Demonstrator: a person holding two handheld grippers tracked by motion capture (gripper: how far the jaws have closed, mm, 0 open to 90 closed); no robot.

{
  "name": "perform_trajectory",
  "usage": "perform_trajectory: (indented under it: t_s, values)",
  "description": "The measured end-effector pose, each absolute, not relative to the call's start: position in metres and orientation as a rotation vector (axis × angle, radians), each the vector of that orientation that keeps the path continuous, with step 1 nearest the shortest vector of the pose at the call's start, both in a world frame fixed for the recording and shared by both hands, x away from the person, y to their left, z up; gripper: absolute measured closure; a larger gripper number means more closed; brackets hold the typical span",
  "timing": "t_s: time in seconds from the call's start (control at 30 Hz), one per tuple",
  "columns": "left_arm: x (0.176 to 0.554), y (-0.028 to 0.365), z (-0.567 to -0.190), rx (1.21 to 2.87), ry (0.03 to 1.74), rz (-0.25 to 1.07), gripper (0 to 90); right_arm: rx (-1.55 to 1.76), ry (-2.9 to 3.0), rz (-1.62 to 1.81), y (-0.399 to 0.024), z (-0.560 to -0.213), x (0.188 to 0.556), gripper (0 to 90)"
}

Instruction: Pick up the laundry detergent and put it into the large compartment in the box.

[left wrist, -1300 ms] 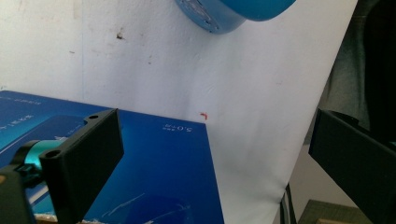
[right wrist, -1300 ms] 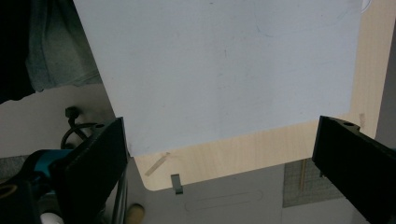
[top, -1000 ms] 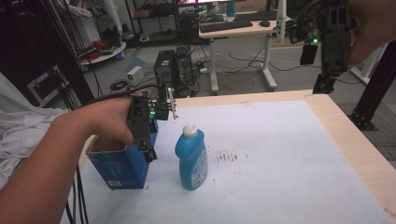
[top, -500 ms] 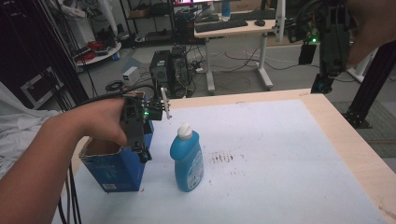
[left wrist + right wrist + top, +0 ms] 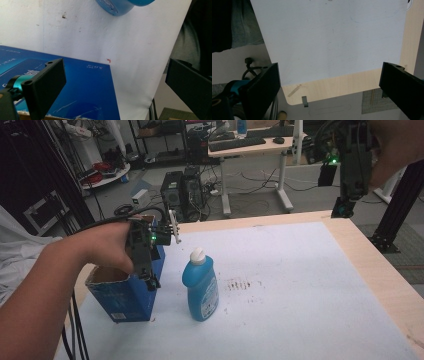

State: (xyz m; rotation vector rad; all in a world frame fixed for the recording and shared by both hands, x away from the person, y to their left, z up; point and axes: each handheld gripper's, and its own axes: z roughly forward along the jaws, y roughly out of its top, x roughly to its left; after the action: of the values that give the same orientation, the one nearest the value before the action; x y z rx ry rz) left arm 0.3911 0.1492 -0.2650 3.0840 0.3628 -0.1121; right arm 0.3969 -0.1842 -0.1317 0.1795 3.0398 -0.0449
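Honestly, main risk sits at the near left corner. The blue box point(image 5: 125, 292) stands open-topped on the white mat point(image 5: 300, 290), close to the mat's left edge, and the left gripper point(image 5: 150, 281) hangs right at its top right rim, jaws pointing down. In the left gripper view the jaws stand wide apart with nothing between them: the left jaw is over the box's blue face point(image 5: 75, 87), the right jaw out past the mat edge. Not touching the box as far as I can tell.

Failure modes, my read:
- A jaw lands on the cardboard rim instead of straddling it, so the wall buckles or the box tips toward the edge.
- Any sideways shove sends the box or the wrist into the blue bottle point(image 5: 201, 287) just beside it. It's upright, tall and narrow with a white cap, so probably easy to topple.
- The cable trailing off the left gripper could snag the box's far corner.

Left forearm comes in low from the bottom left, wrist bent down, hand wrapped round the gripper body.

Far right: the right gripper point(image 5: 341, 210) is held high off the table's far edge, well apart from everything, jaws down. In its own view the jaws are spread wide and empty over the mat's corner point(image 5: 332, 45) and the wooden table point(image 5: 342, 85) border. No risk there.
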Motion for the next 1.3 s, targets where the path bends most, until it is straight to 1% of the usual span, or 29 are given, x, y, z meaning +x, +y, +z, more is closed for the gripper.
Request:
perform_trajectory:
  t_s: [0.2, 0.33, 0.53, 0.7, 0.8, 0.9, 1.17, 1.23, 1.3]
  values:
    - [0.388, 0.145, -0.263, 3.08, 0.378, -0.092, 3.0, 0.182, 3.031, -0.055, -0.187, -0.133, 0.396, 2.6]
    - [0.385, 0.144, -0.259, 3.064, 0.455, -0.084, 3.0, 0.167, 3.024, -0.061, -0.187, -0.133, 0.396, 2.6]
    - [0.378, 0.139, -0.255, 2.991, 0.609, -0.151, 3.0, 0.151, 3.021, -0.069, -0.187, -0.134, 0.393, 2.6]
    - [0.373, 0.134, -0.253, 2.941, 0.811, -0.203, 3.0, 0.14, 3.014, -0.058, -0.188, -0.134, 0.391, 2.5]
    - [0.371, 0.132, -0.248, 2.901, 0.908, -0.169, 3.0, 0.135, 3.011, -0.057, -0.189, -0.134, 0.39, 2.6]
    - [0.37, 0.13, -0.245, 2.827, 1.0, -0.136, 3.0, 0.137, 3.011, -0.061, -0.19, -0.136, 0.389, 2.6]
    - [0.365, 0.122, -0.249, 2.734, 1.101, -0.151, 3.0, 0.155, 3.008, -0.062, -0.193, -0.136, 0.388, 2.6]
    - [0.365, 0.121, -0.249, 2.678, 1.155, -0.118, 3.0, 0.158, 3.008, -0.067, -0.194, -0.136, 0.389, 2.6]
    - [0.366, 0.121, -0.249, 2.658, 1.175, -0.114, 3.0, 0.162, 3.006, -0.067, -0.193, -0.136, 0.389, 2.6]
